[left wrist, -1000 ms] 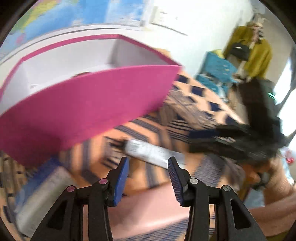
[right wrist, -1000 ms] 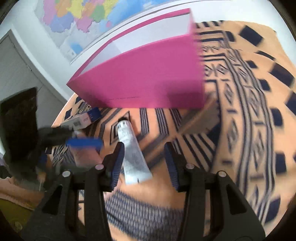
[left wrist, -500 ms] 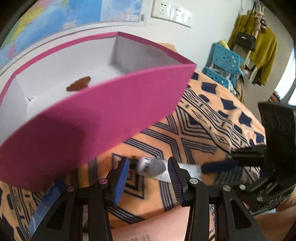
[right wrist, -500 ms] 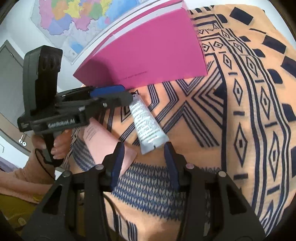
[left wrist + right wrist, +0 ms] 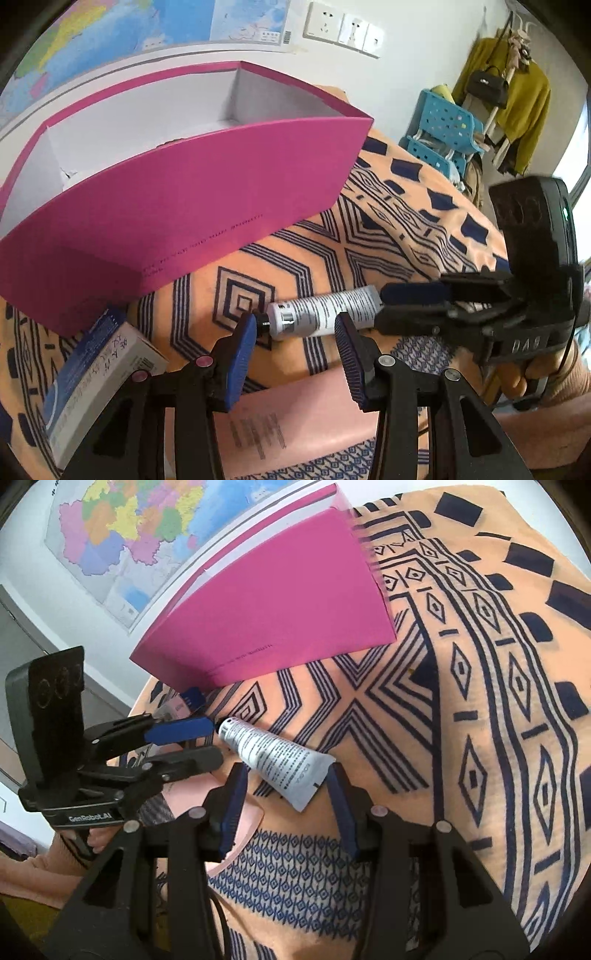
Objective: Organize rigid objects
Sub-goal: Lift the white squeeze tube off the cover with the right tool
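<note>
Item: white printed plastic tube [image 5: 271, 758], lying flat on orange patterned cloth [image 5: 461, 709]; crimped end between parted right gripper [image 5: 286, 775] pads, apparently ungripped. Left gripper [image 5: 295, 328] parted, empty, at cap.

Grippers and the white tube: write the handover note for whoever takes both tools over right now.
Left tool: open, empty, fingers straddling the cap end of the white tube.
Right tool: open, empty, fingers either side of the tube's crimped end.
The tube lies flat on the patterned cloth, in front of the pink box.
A blue-and-white carton sits at the box's near left corner; a pink flat packet lies under the left tool.
Done: apparently nothing; the box looks nearly empty, though its floor is partly hidden.
Left: grip the tube, move it into the box, then probably the carton and packet.
</note>
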The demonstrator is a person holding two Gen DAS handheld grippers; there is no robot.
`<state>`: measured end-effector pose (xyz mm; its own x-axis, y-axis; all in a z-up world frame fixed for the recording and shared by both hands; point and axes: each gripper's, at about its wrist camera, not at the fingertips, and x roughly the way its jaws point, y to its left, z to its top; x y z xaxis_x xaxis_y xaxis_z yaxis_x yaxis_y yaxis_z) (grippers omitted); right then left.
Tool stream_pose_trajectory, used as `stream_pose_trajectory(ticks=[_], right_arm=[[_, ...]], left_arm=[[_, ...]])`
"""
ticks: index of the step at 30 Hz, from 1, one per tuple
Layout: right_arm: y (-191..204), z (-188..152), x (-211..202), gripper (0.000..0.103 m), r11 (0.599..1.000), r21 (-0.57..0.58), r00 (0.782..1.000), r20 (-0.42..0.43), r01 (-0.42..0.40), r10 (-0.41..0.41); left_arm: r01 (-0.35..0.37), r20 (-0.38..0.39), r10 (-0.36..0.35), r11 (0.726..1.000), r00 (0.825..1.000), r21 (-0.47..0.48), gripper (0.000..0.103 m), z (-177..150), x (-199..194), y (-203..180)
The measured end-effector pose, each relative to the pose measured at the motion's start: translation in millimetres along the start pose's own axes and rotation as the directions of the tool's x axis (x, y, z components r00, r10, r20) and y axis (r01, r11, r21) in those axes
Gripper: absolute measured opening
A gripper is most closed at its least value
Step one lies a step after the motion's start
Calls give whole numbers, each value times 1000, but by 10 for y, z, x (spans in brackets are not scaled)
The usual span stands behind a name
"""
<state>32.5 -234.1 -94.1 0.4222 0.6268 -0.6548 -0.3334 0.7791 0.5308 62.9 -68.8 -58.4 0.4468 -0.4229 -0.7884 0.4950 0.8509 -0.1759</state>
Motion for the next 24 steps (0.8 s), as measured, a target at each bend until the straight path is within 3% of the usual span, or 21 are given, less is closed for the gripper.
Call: stream_pose_trajectory(ticks=[4,10,11,12,13,14,17,21,24], right_arm=[[43,-23,14,49,1000,-3,1000,18,21,-21],[66,-13,29,52,1000,3,999,31,19,-19],[67,-11,28,51,1000,6,999,32,11,-12],[72,-8,21,42,1000,10,999,36,-20,20],[107,2,9,41,997,13,996,44,-72,72],[157,13,8,38,997,-1,996,43,-74,74],[240,45,10,38,999,-45,999,49,-6,8],[68,48,-67,39,999,6,996,71,48,-49],[-90,17,-62,39,997,52,997,40,59,-61]], left_arm=[[-32,2,32,999,999,4,45,6,39,-41],[-12,11,13,999,1000,-41,45,-15,-21,-28],[18,16,-18,998,1000,-52,44,-20,-37,-41],[32,19,-31,998,999,-54,39,-19,-44,-58],[23,24,-22,999,999,-49,34,-15,-51,-90],[-1,26,2,999,1000,-40,34,-11,-44,-121],[9,4,-8,998,1000,-61,34,-34,36,-88],[-10,11,10,999,1000,-45,35,-70,18,-94],[-17,12,18,999,1000,-43,35,-89,29,-91]])
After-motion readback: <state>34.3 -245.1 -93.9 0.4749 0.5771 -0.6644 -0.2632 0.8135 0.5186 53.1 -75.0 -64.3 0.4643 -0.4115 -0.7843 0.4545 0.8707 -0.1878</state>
